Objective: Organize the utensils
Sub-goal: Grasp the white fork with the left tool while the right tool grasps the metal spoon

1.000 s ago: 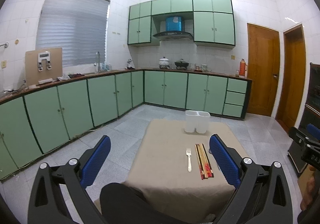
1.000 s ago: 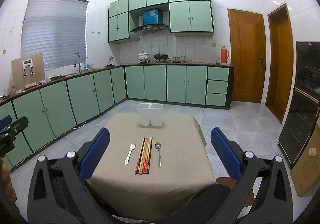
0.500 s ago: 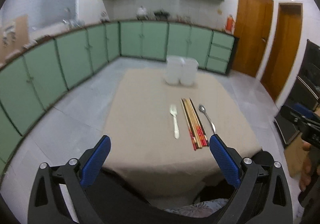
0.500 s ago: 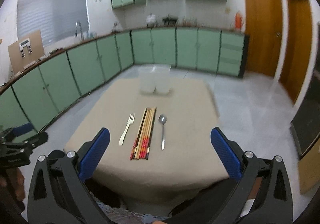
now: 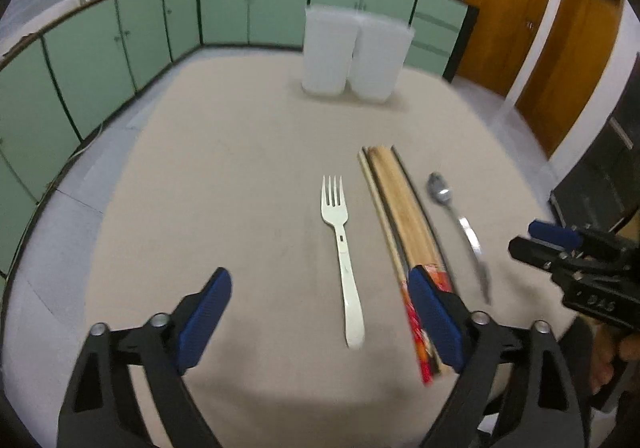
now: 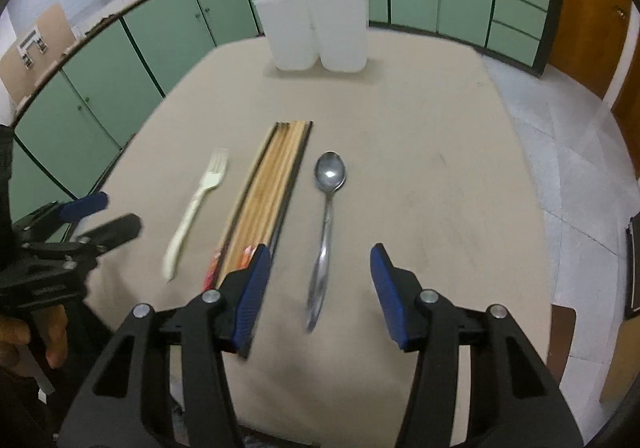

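2 hand-held grippers spread, empty: left hand-held gripper (image 5: 320, 312) ahead of fork (image 5: 343, 248), right hand-held gripper (image 6: 320, 280) over spoon (image 6: 326, 216); thin flat handles may slip, nudging chopsticks (image 6: 268, 196).

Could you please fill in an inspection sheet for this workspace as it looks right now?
Surface: table under a beige cloth.
Job's things: white fork, bundle of chopsticks and metal spoon lie side by side, handles toward the camera; a white two-compartment holder stands at the far edge, contents hidden.
Clutter: nothing seen.
Grippers: left gripper open, its fingers either side of the fork handle, holding nothing; right gripper open, its fingers either side of the spoon handle, holding nothing.
Cables: nothing seen.
Surroundings: green kitchen cabinets, wooden doors, tiled floor.
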Available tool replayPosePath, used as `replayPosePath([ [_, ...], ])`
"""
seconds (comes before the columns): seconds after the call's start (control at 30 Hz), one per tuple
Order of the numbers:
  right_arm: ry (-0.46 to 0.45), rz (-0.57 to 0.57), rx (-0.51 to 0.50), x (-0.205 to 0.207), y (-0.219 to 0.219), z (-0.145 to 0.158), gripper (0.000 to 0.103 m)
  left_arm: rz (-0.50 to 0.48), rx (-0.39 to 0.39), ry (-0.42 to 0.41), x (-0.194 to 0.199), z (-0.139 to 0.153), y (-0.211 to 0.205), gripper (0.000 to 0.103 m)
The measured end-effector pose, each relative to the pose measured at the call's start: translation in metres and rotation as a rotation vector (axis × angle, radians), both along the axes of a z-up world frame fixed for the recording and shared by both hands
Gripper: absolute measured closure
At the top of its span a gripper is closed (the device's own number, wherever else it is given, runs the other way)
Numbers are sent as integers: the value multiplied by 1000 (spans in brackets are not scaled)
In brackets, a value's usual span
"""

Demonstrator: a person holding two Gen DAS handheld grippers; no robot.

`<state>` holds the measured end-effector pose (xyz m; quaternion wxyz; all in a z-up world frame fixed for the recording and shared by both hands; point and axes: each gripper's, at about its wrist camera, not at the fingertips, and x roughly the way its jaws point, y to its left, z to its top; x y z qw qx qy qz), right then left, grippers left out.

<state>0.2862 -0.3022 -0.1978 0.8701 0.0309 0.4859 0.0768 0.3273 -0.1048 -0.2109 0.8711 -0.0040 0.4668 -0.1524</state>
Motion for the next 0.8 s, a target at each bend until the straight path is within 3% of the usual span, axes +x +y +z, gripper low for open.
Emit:
replayPosePath([
  [0.17,39,14,1,34,-8,-23,55,-8,31,85,46,-43,-10,39],
  [0.4,52,26,15,49,-8,-32,55,-18,91,64,60,-47,-23,39],
  [0.5,55,42,16,53,-4,-33,55,-17,131,44,59,-46,-24,46],
  [0.8,92,81,-17,77,7,-39,55,-38,135,67,68,-45,-8,77],
])
